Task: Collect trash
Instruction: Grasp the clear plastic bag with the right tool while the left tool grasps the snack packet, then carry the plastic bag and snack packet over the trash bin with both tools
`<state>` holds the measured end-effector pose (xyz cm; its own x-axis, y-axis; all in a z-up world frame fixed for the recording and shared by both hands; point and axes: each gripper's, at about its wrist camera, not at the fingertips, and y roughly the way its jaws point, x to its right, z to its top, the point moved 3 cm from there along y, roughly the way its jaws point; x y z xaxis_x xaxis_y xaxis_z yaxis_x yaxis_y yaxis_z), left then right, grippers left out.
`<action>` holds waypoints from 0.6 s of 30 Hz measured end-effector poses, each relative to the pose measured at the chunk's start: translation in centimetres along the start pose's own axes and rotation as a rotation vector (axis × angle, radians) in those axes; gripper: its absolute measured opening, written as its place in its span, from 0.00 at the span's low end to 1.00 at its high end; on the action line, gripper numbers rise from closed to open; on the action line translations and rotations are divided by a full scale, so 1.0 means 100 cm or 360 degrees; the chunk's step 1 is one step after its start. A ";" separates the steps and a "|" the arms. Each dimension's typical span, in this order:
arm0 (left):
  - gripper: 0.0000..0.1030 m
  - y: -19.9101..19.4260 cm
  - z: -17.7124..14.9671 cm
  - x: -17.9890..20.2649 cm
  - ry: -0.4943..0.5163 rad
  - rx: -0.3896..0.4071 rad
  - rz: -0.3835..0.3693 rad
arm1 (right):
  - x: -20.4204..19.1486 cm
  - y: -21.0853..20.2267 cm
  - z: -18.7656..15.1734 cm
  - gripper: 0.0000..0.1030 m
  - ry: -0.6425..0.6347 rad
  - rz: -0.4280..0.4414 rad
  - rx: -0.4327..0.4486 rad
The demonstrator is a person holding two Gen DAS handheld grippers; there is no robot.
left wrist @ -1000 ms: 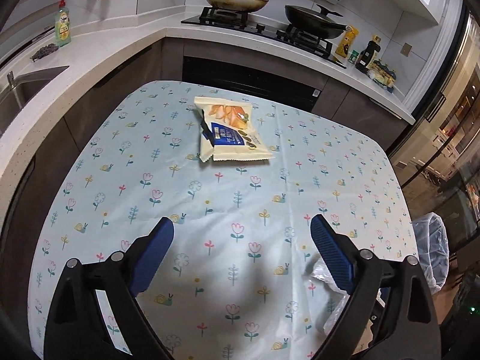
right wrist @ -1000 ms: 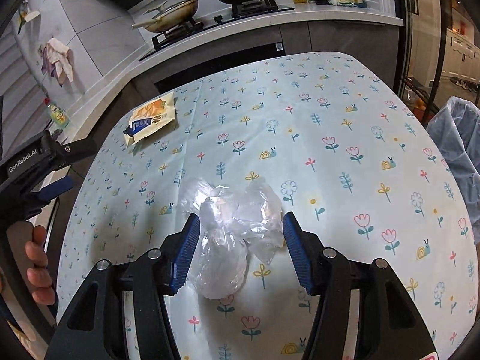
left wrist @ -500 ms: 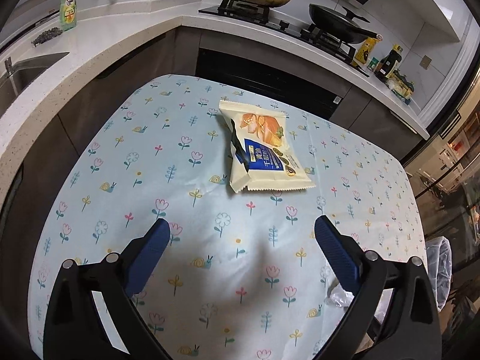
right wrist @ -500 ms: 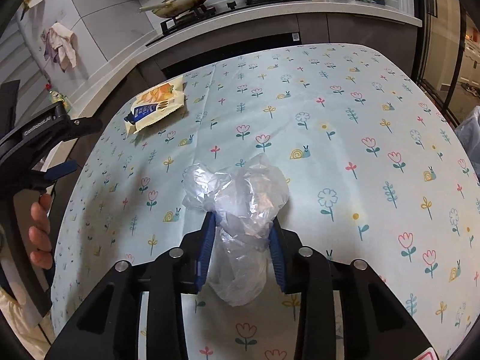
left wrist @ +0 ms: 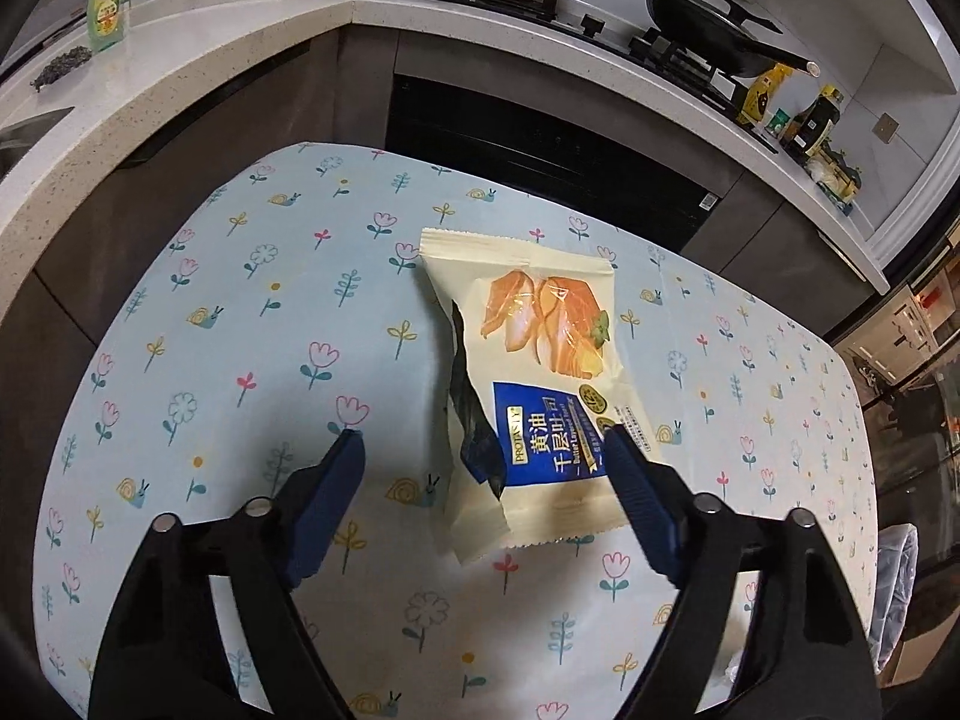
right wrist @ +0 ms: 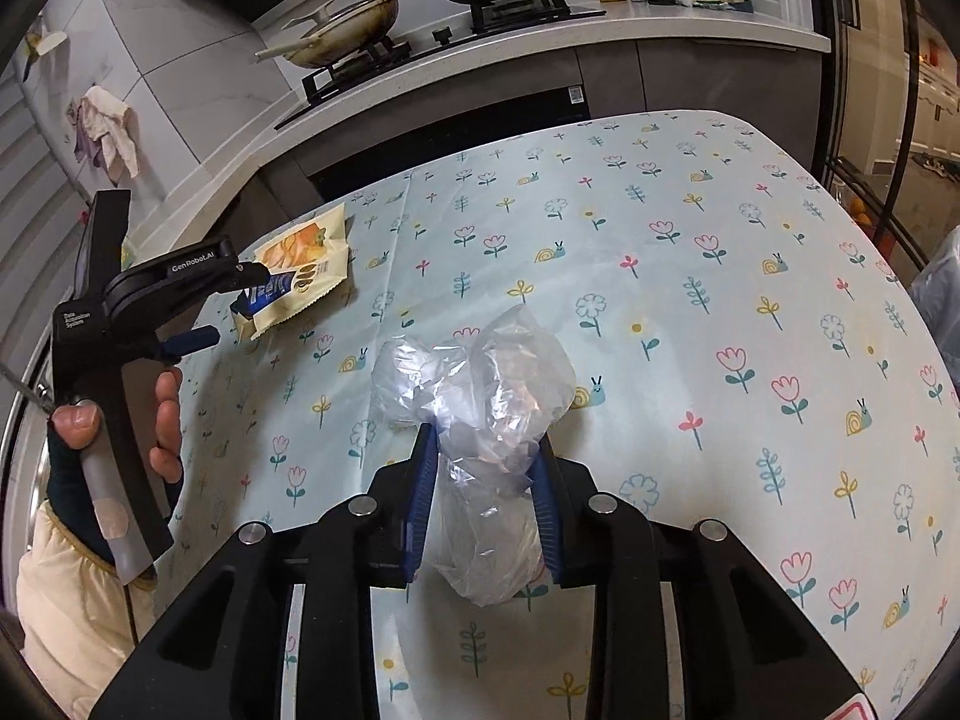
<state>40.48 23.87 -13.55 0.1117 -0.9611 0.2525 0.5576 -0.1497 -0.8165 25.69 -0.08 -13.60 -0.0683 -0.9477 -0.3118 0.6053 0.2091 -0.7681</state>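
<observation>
Two grippers were at work over the table [left wrist: 252,324]. My right gripper [right wrist: 483,468] was pinched tight on a crumpled clear bag [right wrist: 480,396], whose upper part puffed out past the fingertips while its tail hung between the fingers. My left gripper [left wrist: 483,468] stood wide, its fingers either side of the near end of a cream wrapper [left wrist: 528,384]; the right finger looked to overlap the wrapper's edge, though I could not tell if it touched. That wrapper lay flat near the table's far edge, torn along one side. Open cloth spread to the left of it. Beyond the edge ran the counter [left wrist: 180,78].
</observation>
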 end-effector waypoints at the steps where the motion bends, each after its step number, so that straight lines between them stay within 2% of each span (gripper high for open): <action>1: 0.59 0.003 0.000 0.001 0.0001 -0.0019 -0.0013 | 0.001 0.001 0.001 0.28 0.0009 -0.0001 0.0002; 3: 0.44 0.006 -0.001 0.005 0.0017 -0.0032 -0.0031 | 0.004 0.001 0.002 0.28 0.0025 0.0001 0.0003; 5: 0.22 0.007 -0.003 0.010 0.0051 -0.0043 -0.0038 | 0.006 0.000 0.002 0.28 0.0033 0.0002 0.0007; 7: 0.11 0.004 -0.004 0.015 0.0075 -0.0031 -0.0045 | 0.007 -0.002 0.001 0.28 0.0036 0.0003 0.0015; 9: 0.08 -0.003 -0.008 0.020 0.0102 -0.0009 -0.0056 | 0.008 -0.006 0.002 0.28 0.0040 0.0006 0.0026; 18: 0.06 -0.044 -0.026 0.054 0.0175 0.0046 -0.0144 | 0.025 -0.039 0.009 0.28 0.0095 0.0000 0.0135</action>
<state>36.44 18.74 -9.94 -0.0300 -0.9638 0.2648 0.5848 -0.2318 -0.7774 23.84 -3.42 -10.88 -0.1140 -0.9310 -0.3467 0.6700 0.1856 -0.7188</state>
